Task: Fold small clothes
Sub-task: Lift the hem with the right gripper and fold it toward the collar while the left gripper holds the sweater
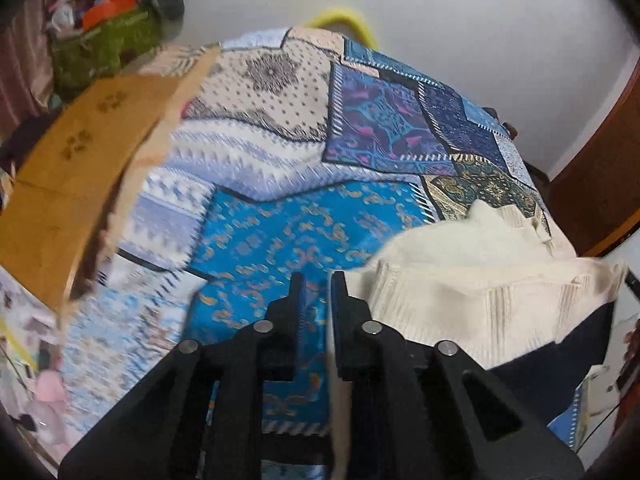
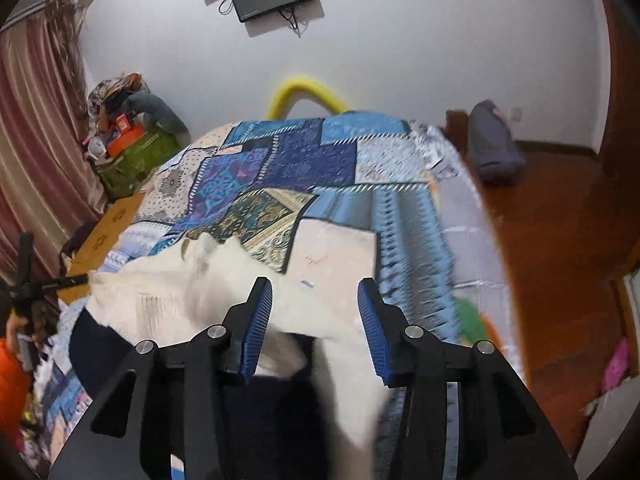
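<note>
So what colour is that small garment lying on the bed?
Cream white, with faint grey ribbed stripes on the garment; the left wrist view shows it best.

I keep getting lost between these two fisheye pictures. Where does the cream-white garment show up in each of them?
Left wrist view: the cream-white garment fills the lower right, one edge running down between the left tongs.
Right wrist view: the garment spreads across the lower left and centre, hanging down between the open right tongs.
Shared landmark: the yellow curved tube at the far edge of the patchwork bedspread.
</note>
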Motion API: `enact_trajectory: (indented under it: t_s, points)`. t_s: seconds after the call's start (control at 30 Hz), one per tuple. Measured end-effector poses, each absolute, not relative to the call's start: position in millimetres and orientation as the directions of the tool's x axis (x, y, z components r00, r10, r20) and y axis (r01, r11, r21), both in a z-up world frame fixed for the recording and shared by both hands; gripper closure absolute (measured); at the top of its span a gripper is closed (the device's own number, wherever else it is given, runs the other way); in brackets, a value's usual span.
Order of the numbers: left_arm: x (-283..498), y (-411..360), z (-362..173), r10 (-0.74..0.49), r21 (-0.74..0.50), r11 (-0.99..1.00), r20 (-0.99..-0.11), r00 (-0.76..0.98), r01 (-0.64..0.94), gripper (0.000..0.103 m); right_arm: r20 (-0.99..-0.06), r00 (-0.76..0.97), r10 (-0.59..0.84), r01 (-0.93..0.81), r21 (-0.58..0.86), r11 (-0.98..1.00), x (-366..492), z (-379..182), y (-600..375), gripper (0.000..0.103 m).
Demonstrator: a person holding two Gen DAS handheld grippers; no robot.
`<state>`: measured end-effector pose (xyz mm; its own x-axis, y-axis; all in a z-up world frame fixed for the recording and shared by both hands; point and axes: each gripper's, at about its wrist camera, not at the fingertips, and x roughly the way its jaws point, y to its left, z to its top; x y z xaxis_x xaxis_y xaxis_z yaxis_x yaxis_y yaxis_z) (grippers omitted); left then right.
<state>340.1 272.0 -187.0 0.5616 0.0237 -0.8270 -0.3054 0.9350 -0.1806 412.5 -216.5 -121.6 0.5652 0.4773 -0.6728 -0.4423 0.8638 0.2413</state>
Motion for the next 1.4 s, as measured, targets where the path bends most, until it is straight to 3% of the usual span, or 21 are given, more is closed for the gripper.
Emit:
enact_trajectory:
  t_s: [0.1, 0.13, 0.43, 0.5, 0.57, 0.6, 0.67, 0.8, 0.93, 1.2, 1.4]
  points:
    - [333, 269, -185, 0.036, -0.156, 0.945, -0.826, 0.563, -0.289, 0.071, -0.679, 0.574, 0.458, -0.461, 0.195, 0.866, 405, -118, -219, 0.051]
    - [332, 268, -186, 0.036, -0.149, 0.948, -0.826, 0.562, -0.28, 0.07, -0.683, 0.57, 0.458, -0.473, 0.183, 0.862, 400, -120, -219, 0.048]
    - [356, 224, -219, 0.015, -0.096, 0.977, -0.863, 0.505, -0.193, 0.07, -0.728, 0.555, 0.402, -0.506, 0.087, 0.858, 414, -157, -192, 0.047]
    - [364, 219, -222, 0.033, -0.076, 0.977, -0.866, 0.499, -0.198, 0.07, -0.716, 0.563, 0.413, -0.496, 0.108, 0.862, 420, -159, -188, 0.058]
    - [370, 216, -222, 0.057, -0.049, 0.98, -0.859, 0.508, -0.194, 0.076, -0.708, 0.558, 0.433, -0.497, 0.133, 0.858, 425, -159, -184, 0.087]
    - [372, 214, -221, 0.057, -0.046, 0.982, -0.852, 0.52, -0.184, 0.091, -0.708, 0.553, 0.439, -0.499, 0.14, 0.855, 427, -159, -182, 0.092]
    - [374, 211, -219, 0.071, -0.03, 0.983, -0.845, 0.53, -0.18, 0.095, -0.702, 0.556, 0.445, -0.516, 0.129, 0.847, 426, -156, -177, 0.096]
    - [368, 208, -206, 0.126, 0.03, 0.984, -0.807, 0.577, -0.174, 0.097, -0.664, 0.586, 0.465, -0.544, 0.103, 0.833, 417, -142, -177, 0.097]
    - [363, 221, -189, 0.135, -0.005, 0.976, -0.768, 0.626, -0.216, 0.097, -0.636, 0.619, 0.461, -0.534, 0.089, 0.84, 419, -130, -186, 0.097]
    - [382, 223, -230, 0.121, 0.007, 0.978, -0.833, 0.54, -0.209, 0.096, -0.761, 0.552, 0.341, -0.487, 0.038, 0.872, 438, -179, -180, 0.096]
    - [365, 213, -204, 0.106, 0.021, 0.988, -0.821, 0.561, -0.156, 0.094, -0.714, 0.623, 0.321, -0.496, -0.043, 0.867, 413, -144, -182, 0.077]
